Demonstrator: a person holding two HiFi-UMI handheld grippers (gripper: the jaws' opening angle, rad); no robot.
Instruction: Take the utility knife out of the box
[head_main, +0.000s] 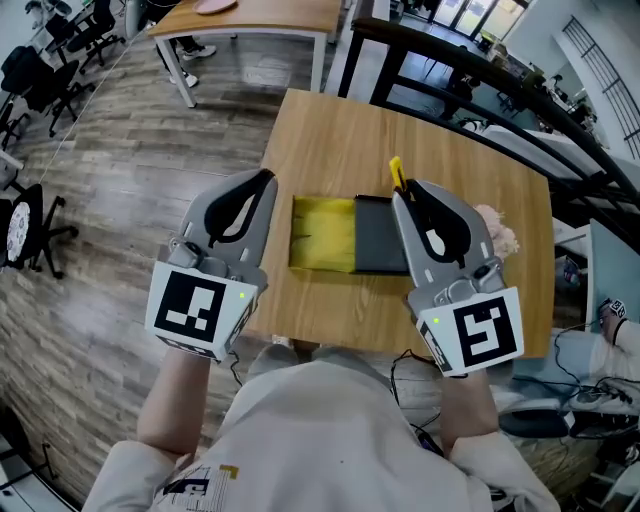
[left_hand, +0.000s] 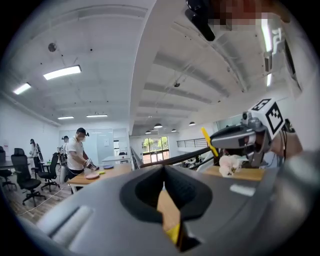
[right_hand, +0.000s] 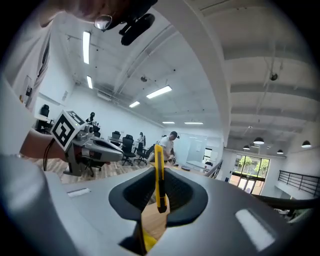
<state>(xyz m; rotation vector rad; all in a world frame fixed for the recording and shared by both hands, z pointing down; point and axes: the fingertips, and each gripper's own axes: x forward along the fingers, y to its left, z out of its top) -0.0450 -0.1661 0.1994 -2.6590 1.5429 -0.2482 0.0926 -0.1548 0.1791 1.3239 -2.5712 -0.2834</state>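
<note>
An open box lies in the middle of the wooden table (head_main: 330, 140), with its yellow tray (head_main: 325, 233) on the left and its black lid (head_main: 380, 235) on the right. My right gripper (head_main: 405, 192) is raised above the box's right side. It is shut on the yellow utility knife (head_main: 397, 172), which sticks out past the fingertips. In the right gripper view the knife (right_hand: 159, 175) stands upright between the jaws. My left gripper (head_main: 262, 182) hangs to the left of the box with its jaws together and nothing in them. The left gripper view shows the knife (left_hand: 206, 140) in the right gripper (left_hand: 235, 137).
A pale pink crumpled thing (head_main: 497, 230) lies on the table behind my right gripper. A dark railing (head_main: 480, 70) runs along the far right. Another table (head_main: 250, 20) stands beyond, and office chairs (head_main: 35, 70) stand at the left. A person (left_hand: 76, 152) works at a distant table.
</note>
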